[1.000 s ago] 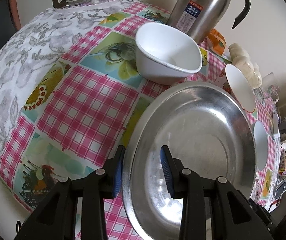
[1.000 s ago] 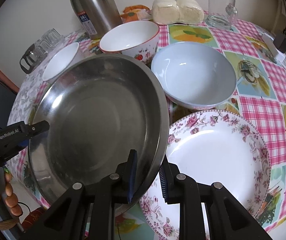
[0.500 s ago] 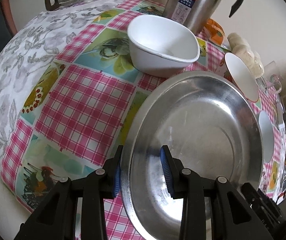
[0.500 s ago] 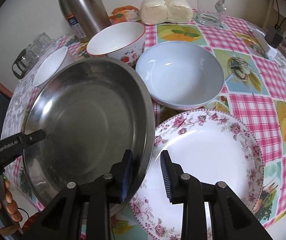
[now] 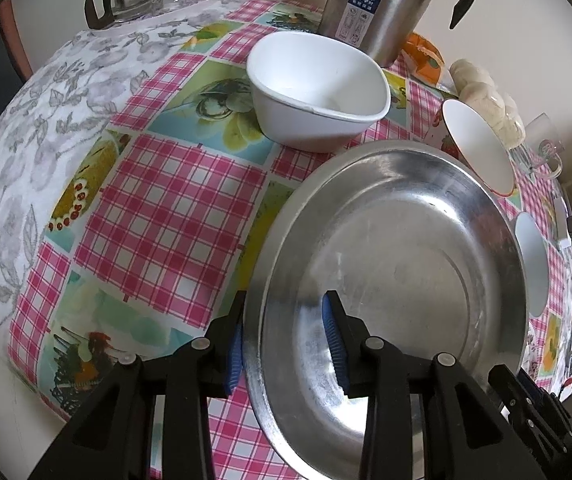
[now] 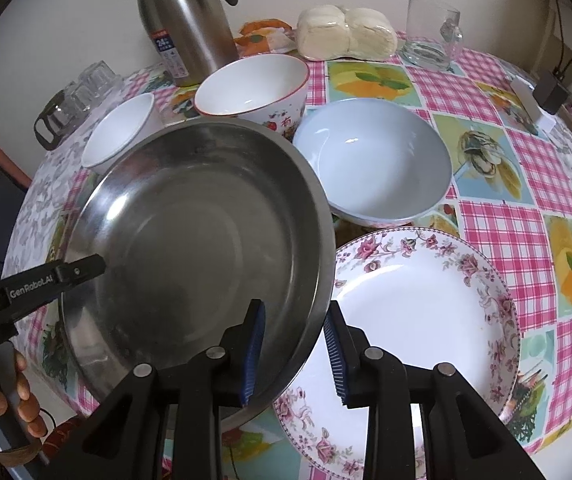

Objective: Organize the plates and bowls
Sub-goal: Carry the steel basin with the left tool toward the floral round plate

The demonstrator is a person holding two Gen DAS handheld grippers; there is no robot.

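Right wrist: tongs astride steel plate rim

The steel thermos, beyond the gripper's fingers, bears a label reading "24". The left gripper, left of the fingers, reads "GenRobot.AI".

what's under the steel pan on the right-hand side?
The steel pan overlaps the left rim of the floral plate, seen from the right wrist. Checked tablecloth shows around both. How far the plate runs under, and anything else beneath, is covered.
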